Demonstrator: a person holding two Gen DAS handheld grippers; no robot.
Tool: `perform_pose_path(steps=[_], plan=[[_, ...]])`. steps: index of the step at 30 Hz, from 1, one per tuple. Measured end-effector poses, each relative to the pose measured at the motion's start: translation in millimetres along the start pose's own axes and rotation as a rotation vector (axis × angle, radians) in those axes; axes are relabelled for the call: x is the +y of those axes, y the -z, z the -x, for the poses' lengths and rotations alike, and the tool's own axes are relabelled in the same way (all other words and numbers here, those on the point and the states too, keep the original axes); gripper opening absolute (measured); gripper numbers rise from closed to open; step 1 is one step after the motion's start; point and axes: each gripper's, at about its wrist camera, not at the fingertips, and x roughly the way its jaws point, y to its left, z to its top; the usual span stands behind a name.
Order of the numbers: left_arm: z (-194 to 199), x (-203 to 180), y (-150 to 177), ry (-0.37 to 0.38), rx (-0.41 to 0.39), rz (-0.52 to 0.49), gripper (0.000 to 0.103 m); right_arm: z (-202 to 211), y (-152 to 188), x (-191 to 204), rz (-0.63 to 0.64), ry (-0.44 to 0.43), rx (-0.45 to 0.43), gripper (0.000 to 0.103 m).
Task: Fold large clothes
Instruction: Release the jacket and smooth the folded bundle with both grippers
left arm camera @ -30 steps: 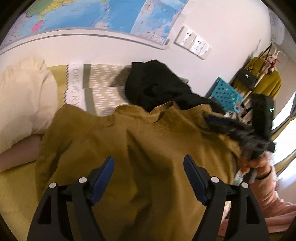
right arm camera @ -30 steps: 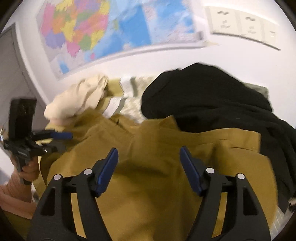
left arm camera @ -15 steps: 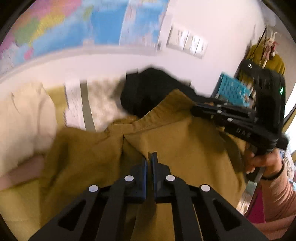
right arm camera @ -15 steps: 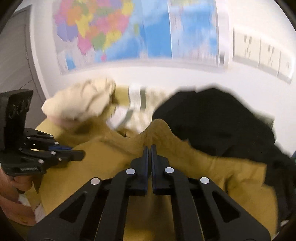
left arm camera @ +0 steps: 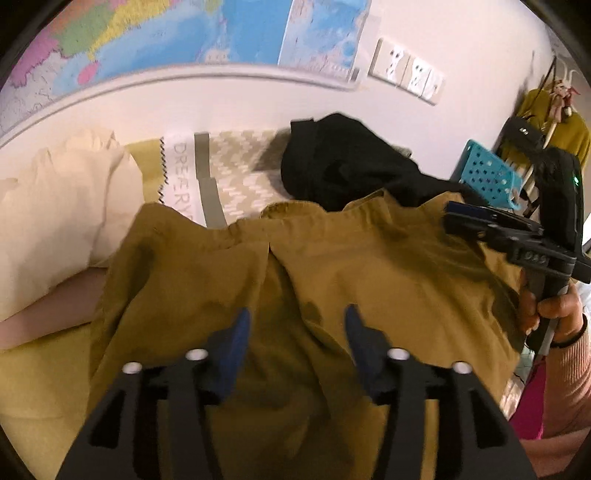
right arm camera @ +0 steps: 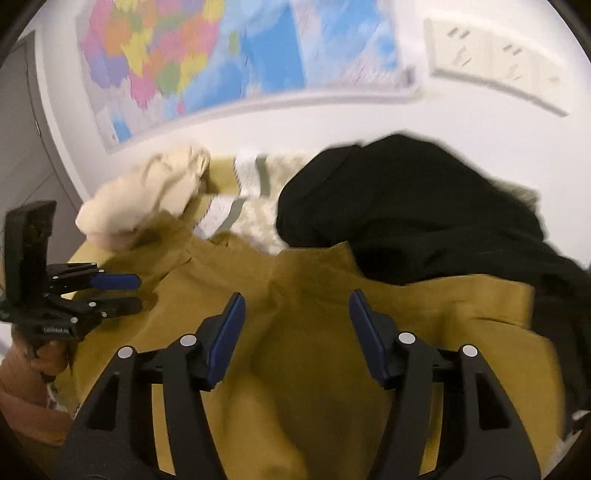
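A large mustard-brown garment (left arm camera: 332, 280) lies spread on the bed, its waistband edge toward the wall; it also shows in the right wrist view (right arm camera: 332, 350). My left gripper (left arm camera: 297, 328) is open and empty just above the garment's middle. My right gripper (right arm camera: 297, 314) is open and empty above the garment near its far edge. In the left wrist view the right gripper (left arm camera: 476, 218) hangs over the garment's right side. In the right wrist view the left gripper (right arm camera: 118, 291) hangs open over its left side.
A black garment (left arm camera: 343, 166) is heaped at the back by the wall, a cream bundle (left arm camera: 62, 206) lies at the left, and a patterned pillow (left arm camera: 229, 170) sits between them. A teal basket (left arm camera: 487, 177) and a clothes rack (left arm camera: 554, 110) stand at the right. A map (left arm camera: 184, 33) hangs on the wall.
Both grippers were open a second ago, shut on the mustard garment's far edge half a second ago, and are open again now. The garment has dropped back flat.
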Motion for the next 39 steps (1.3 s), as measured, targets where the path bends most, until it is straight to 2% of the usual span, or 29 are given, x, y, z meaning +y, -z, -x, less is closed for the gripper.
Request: perform_pose_path(steps=[4,7,9,12,14,17,20,24,26,28,32,35,39], plan=[[2.0,0.3,7.6,-0.051,0.009,-0.035,0.058,33.0,14.9,-28.9,-0.038,0.056,-0.006,0.058],[-13.4,15.9,14.9,-0.046,0.067,0.024,0.058,21.6,26.5,-58.6,-0.090,0.101,0.040,0.056],[-13.1,22.9,18.2,-0.022,0.058,0.045,0.058,9.8,35.5,-74.6,-0.139,0.112,0.062,0.046],[-11.6,26.2,18.8,-0.035,0.054,0.056,0.060,-9.0,42.3,-92.4,-0.206,0.098,0.086,0.045],[-5.9,24.9,20.9,-0.052,0.045,0.045,0.061,-6.2,40.3,-91.2,-0.201,0.095,0.078,0.045],[6.2,23.1,25.0,-0.051,0.032,0.040,0.063,20.8,37.1,-83.6,-0.181,0.097,0.014,0.057],[21.1,24.8,31.5,-0.051,0.009,0.036,0.068,52.8,43.6,-79.5,-0.183,0.072,-0.028,0.062],[40.5,30.2,48.1,-0.054,-0.021,0.048,0.068,78.7,63.4,-71.9,-0.167,0.048,-0.020,0.063],[46.9,30.2,56.0,-0.059,-0.033,0.044,0.068,81.5,74.8,-72.2,-0.180,0.013,-0.005,0.063],[48.5,29.6,63.8,-0.079,-0.039,0.028,0.068,75.1,86.2,-76.4,-0.183,0.026,0.028,0.063],[36.8,26.6,69.1,-0.143,-0.009,0.006,0.068,56.1,101.8,-98.8,-0.271,0.033,0.058,0.047],[38.2,22.4,66.7,-0.175,-0.006,-0.001,0.068,58.8,101.7,-104.3,-0.331,0.013,0.042,0.048],[45.6,15.3,68.1,-0.217,-0.011,-0.026,0.069,78.3,97.4,-87.2,-0.295,0.032,0.001,0.062]])
